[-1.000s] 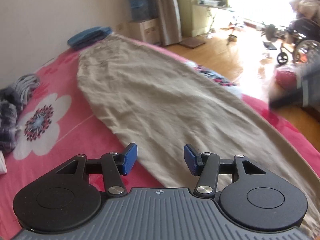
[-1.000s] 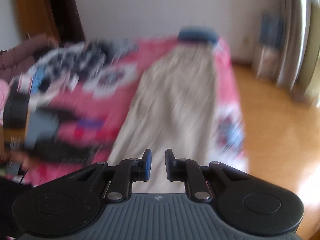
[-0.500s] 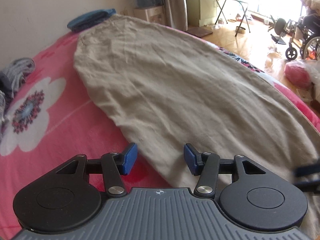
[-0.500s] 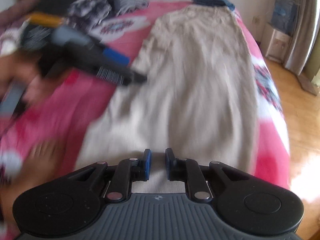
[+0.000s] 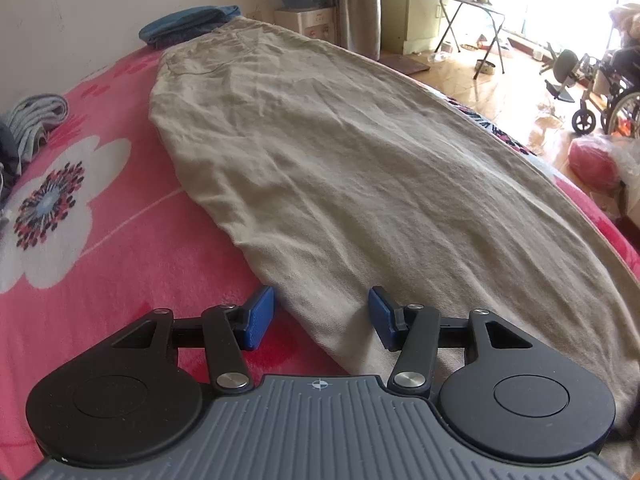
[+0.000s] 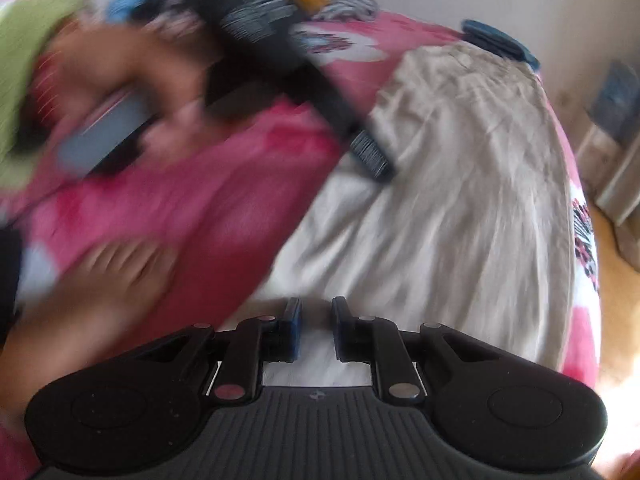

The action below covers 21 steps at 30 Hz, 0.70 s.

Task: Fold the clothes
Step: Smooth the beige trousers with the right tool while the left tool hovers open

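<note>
I have the beige trousers [image 5: 340,168] laid out full length on the pink floral blanket [image 5: 120,248], waistband at the far end touching a folded blue cloth [image 5: 188,28] by the wall, the hem end nearest me. My left gripper [image 5: 322,316] hangs over the near left edge of the fabric with its jaws about half open and nothing between them; one blue pad sits over the blanket, the other over the cloth. My right gripper [image 6: 316,328] is low over the hem, jaws narrowly parted and empty as far as the blurred view lets me judge. I reckon the risk is an uneven pick: if the left closes where it is, it may pinch blanket along with the trouser edge and drag the bedding up into the fold. The right's narrow gap could skate over the cloth, or catch only the top layer. A bare foot [image 6: 108,276] lies close to the right gripper.
</note>
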Each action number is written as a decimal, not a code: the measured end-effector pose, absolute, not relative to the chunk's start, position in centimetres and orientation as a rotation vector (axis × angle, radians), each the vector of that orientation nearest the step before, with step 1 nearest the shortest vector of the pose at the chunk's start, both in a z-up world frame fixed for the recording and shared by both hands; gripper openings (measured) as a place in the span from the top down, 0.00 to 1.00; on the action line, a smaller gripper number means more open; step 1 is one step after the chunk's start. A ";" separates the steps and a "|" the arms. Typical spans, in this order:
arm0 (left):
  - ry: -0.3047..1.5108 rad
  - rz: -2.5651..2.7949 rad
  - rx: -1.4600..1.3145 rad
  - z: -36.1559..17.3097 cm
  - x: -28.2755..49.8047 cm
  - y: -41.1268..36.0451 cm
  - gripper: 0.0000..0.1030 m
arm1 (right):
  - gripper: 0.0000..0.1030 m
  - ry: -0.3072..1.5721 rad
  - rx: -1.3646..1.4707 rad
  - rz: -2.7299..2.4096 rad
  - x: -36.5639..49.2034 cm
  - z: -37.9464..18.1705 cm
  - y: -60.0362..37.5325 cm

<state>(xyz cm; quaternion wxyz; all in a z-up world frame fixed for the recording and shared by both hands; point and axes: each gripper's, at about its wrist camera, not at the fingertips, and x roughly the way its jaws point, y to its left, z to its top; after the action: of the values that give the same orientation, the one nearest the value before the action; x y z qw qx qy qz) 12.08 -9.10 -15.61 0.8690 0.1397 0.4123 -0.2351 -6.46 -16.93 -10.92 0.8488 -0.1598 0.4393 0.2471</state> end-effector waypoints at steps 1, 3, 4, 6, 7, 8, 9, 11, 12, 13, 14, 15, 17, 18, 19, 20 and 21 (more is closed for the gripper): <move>0.863 -0.494 0.289 -15.7 12.2 -9.0 0.49 | 0.83 0.948 -0.345 0.558 -7.8 -10.7 -17.1; 0.862 -0.500 0.288 -15.8 12.2 -9.0 0.49 | 0.83 0.989 -0.402 0.642 -10.1 -10.2 -17.1; 0.859 -0.504 0.291 -15.8 12.2 -9.1 0.49 | 0.83 1.008 -0.431 0.683 -11.2 -10.0 -17.2; 0.854 -0.508 0.301 -15.7 12.2 -9.1 0.49 | 0.84 1.033 -0.487 0.745 -12.9 -9.5 -17.1; 0.853 -0.507 0.305 -15.7 12.1 -9.1 0.49 | 0.84 1.007 -0.499 0.724 -12.2 -9.2 -16.7; 0.851 -0.504 0.312 -15.6 12.0 -9.1 0.49 | 0.84 0.965 -0.493 0.694 -11.0 -8.8 -16.4; 0.848 -0.500 0.323 -15.5 11.9 -9.2 0.49 | 0.84 0.925 -0.480 0.668 -9.8 -8.5 -16.0; 0.836 -0.499 0.348 -15.4 11.6 -9.3 0.49 | 0.84 0.873 -0.449 0.645 -7.3 -8.5 -15.2; 0.830 -0.500 0.361 -15.4 11.4 -9.4 0.49 | 0.84 0.855 -0.452 0.642 -6.3 -8.7 -14.7; 0.824 -0.503 0.371 -15.4 11.3 -9.4 0.49 | 0.84 0.844 -0.482 0.643 -5.8 -9.1 -14.1; 0.818 -0.506 0.380 -15.5 11.2 -9.4 0.49 | 0.84 0.833 -0.512 0.645 -5.3 -9.6 -13.5; 0.811 -0.509 0.390 -15.6 11.1 -9.4 0.49 | 0.84 0.838 -0.539 0.651 -5.0 -10.1 -13.0; 0.808 -0.512 0.386 -15.7 11.2 -9.4 0.49 | 0.84 0.883 -0.561 0.682 -6.2 -10.9 -13.2; 0.808 -0.513 0.380 -15.7 11.2 -9.3 0.49 | 0.84 0.900 -0.564 0.697 -7.1 -11.0 -13.5; 0.809 -0.514 0.373 -15.7 11.3 -9.3 0.49 | 0.84 0.922 -0.555 0.709 -8.5 -10.9 -14.0; 0.810 -0.516 0.368 -15.8 11.4 -9.2 0.49 | 0.84 0.955 -0.536 0.719 -10.1 -10.6 -14.7; 0.809 -0.518 0.368 -15.8 11.4 -9.2 0.49 | 0.83 0.988 -0.517 0.730 -11.6 -10.4 -15.3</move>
<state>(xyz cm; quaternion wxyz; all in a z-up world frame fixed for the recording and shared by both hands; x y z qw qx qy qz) 11.41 -9.21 -15.76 0.8707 0.1761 0.3868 -0.2476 -11.62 -15.32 -10.37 0.7861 -0.2396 0.4584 0.3384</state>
